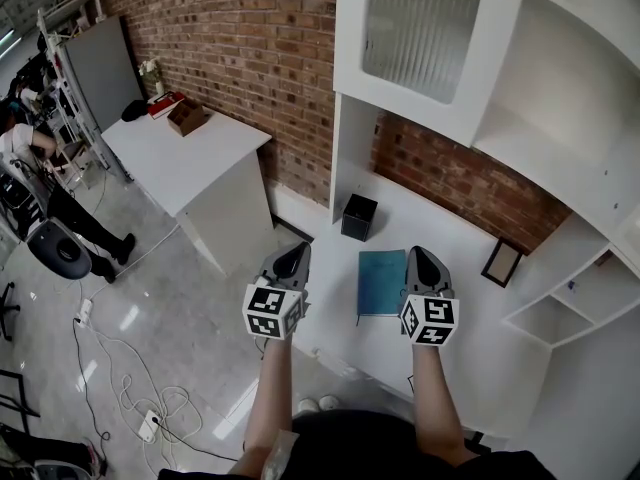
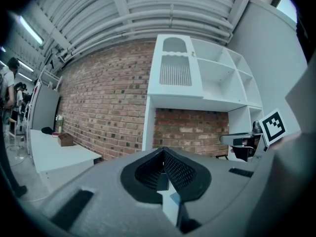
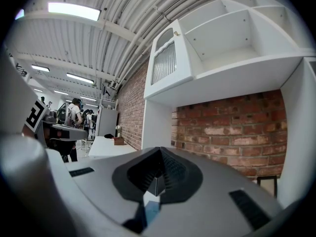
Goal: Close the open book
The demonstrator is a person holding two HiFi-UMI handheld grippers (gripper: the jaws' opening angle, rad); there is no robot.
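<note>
A teal book (image 1: 383,282) lies flat on the white desk (image 1: 440,218), its cover facing up and its pages not showing. My left gripper (image 1: 292,260) hovers beside the book's left side, near the desk's left edge, with its jaws together and nothing between them. My right gripper (image 1: 424,265) is just off the book's right edge, also shut and empty. In the left gripper view the jaws (image 2: 163,152) meet at the tip and point level at the brick back wall. The right gripper view shows its own jaws (image 3: 159,149) meeting the same way. The book is hidden in both gripper views.
A black cube box (image 1: 359,216) stands behind the book, and a small picture frame (image 1: 502,262) leans at the right. White shelves (image 1: 560,308) and a cabinet with a ribbed glass door (image 1: 420,28) surround the desk. A second white table (image 1: 185,153) and floor cables (image 1: 130,368) are at the left.
</note>
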